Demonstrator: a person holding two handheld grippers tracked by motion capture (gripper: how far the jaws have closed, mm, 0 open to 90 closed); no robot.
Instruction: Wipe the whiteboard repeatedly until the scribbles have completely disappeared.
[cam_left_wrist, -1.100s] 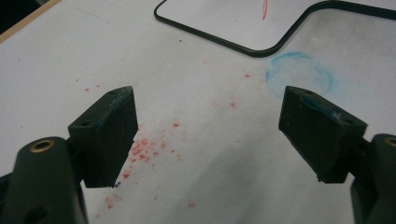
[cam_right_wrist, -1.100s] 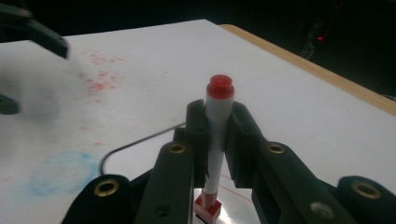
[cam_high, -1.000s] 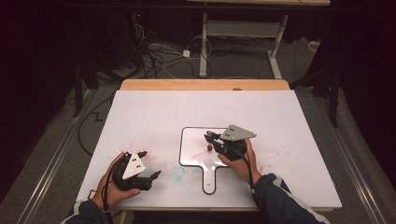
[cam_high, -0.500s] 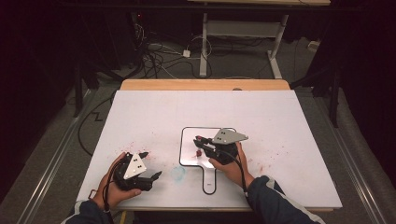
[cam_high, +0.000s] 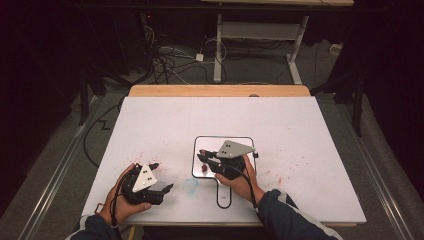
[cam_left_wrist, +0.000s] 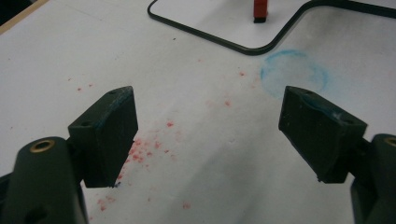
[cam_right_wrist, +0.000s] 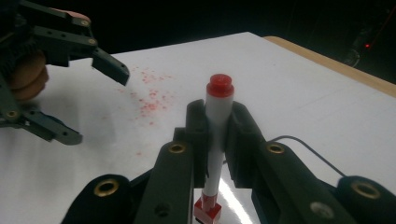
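Observation:
A white marker with a red cap (cam_right_wrist: 220, 86) stands upright between the jaws of my right gripper (cam_right_wrist: 217, 128), which is shut on its barrel. Its red lower end rests on a small black-framed whiteboard (cam_high: 212, 143) with a handle. In the high view my right gripper (cam_high: 206, 160) hovers over the board's left part. My left gripper (cam_high: 161, 176) lies low at the front left of the white table, open, nothing between its pads (cam_left_wrist: 109, 135). From the right gripper view it (cam_right_wrist: 100, 106) shows open at the upper left.
A faint blue ring smudge (cam_left_wrist: 293, 74) marks the table between the left gripper and the board's frame (cam_left_wrist: 210, 38). Red specks (cam_left_wrist: 144, 147) dot the white tabletop (cam_high: 210, 115). A wooden strip (cam_high: 220, 90) borders the far edge; cables lie on the floor beyond.
My right gripper has slid leftward over the whiteboard, carrying the marker with it. The left gripper has stayed where it was, still open.

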